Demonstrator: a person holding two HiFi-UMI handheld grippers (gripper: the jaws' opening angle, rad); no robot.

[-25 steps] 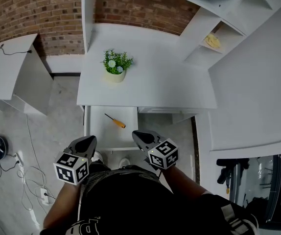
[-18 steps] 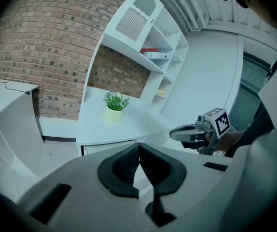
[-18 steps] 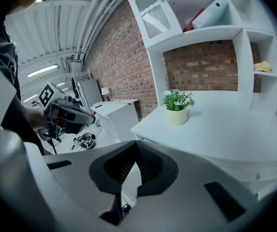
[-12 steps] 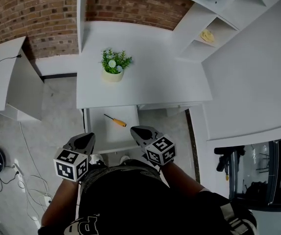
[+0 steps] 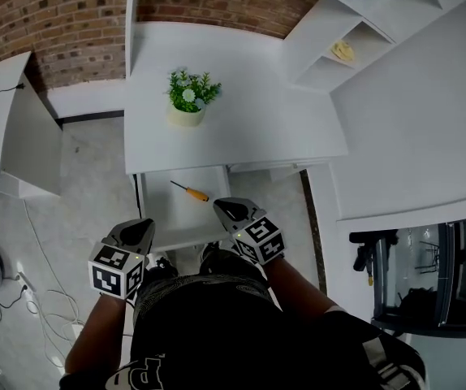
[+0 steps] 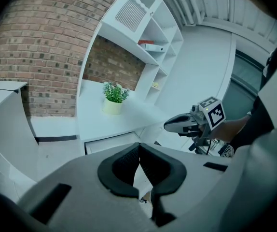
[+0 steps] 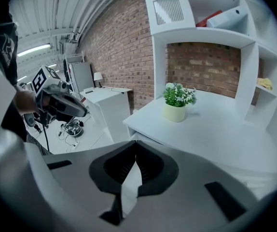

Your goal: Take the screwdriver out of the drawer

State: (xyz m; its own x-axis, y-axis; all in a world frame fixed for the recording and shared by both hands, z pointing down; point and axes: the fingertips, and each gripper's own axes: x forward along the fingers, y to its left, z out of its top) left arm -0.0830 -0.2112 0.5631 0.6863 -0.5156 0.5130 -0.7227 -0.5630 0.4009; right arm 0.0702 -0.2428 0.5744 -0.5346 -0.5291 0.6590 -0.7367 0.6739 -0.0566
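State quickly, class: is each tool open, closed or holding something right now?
Left tool: closed, holding nothing.
Right tool: closed, holding nothing.

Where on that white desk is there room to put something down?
The desk is bare from the potted plant across to the shelves. The open drawer has bare floor around the screwdriver. Tightest is the drawer's front, where the left gripper and right gripper hang.

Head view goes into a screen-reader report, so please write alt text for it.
Seen from above, an orange-handled screwdriver lies in the open drawer of a white desk. The person's left gripper and right gripper, both shut and empty, hover by the drawer's front. A potted plant stands on the desk.
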